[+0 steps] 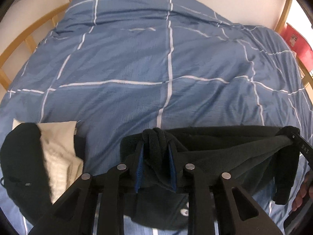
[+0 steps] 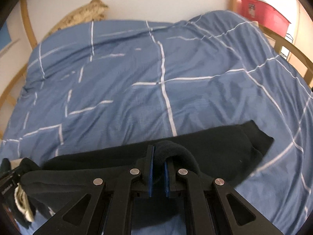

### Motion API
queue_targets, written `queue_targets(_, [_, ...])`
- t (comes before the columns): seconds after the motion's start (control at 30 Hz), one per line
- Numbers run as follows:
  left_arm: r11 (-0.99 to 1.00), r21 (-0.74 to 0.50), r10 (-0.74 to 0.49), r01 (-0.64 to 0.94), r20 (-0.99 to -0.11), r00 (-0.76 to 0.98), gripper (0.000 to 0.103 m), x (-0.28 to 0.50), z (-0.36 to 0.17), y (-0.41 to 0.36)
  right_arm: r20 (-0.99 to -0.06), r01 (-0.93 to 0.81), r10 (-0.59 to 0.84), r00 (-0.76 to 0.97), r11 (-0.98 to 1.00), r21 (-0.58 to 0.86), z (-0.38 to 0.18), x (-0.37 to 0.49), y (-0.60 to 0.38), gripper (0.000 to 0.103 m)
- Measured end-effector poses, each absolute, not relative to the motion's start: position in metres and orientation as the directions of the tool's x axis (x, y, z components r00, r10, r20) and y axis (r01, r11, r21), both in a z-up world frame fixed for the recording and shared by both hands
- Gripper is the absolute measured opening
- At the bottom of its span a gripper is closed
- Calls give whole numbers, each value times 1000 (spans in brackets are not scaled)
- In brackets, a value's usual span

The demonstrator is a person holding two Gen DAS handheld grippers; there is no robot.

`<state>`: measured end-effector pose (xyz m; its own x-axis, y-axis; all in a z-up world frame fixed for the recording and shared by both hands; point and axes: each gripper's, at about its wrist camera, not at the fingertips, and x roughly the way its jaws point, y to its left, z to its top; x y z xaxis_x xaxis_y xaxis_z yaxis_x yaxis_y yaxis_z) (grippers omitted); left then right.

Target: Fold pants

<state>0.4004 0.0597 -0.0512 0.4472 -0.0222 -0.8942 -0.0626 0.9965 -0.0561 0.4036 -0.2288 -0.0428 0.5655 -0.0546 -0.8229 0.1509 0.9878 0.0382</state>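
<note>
over duvet point(image 1: 137, 62), pants point(image 1: 225, 146) bunched, legs cut off

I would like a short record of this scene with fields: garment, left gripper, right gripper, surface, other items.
garment: black pants, held up between both grippers above the bed
left gripper: pads around a bunched edge of the fabric
right gripper: shut on a fold of the fabric
surface: blue checked duvet
other items: cream cloth and a dark garment, red box
</note>
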Motion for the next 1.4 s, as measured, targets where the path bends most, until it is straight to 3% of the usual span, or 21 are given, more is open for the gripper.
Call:
queue_targets(0.07, [997,-36,-6,-61,-899,439,30,410,-59,61,-844,150,-52,534,988,34,-54,417,-227,9])
queue_targets(0.13, [998,-12,18,-64,-894,447,40,416,-64,63,-857,148,-59,512,989,21,-65,429,-225,9])
queue_targets(0.3, [997,26,55,-70,-887,459,47,427,-73,65,-877,125,-78,474,992,-21,-85,447,-216,9])
queue_targets(0.37, [996,46,75,-73,-883,464,55,430,-76,66,-887,106,-85,454,994,-41,-91,451,-212,10])
queue_targets(0.57, [984,153,176,-87,-852,493,68,441,-59,66,-917,41,-68,393,998,-56,-88,461,-209,18])
queue_targets(0.67, [975,201,220,-96,-810,543,84,438,-35,64,-919,-11,-58,389,998,-67,-70,462,-203,28])
queue_targets(0.9, [972,220,225,-78,-791,570,84,420,1,56,-952,-67,-12,307,997,-35,-42,462,-199,42])
queue_targets(1.1, [977,213,171,0,-789,591,84,391,16,37,-971,-151,13,238,988,-24,-29,442,-201,43])
queue_targets(1.2, [983,179,125,33,-794,595,84,376,21,28,-967,-190,29,253,981,-21,-21,421,-198,48])
queue_targets(1.4, [985,159,89,62,-788,610,84,345,25,14,-944,-191,55,324,982,-9,-1,383,-211,49])
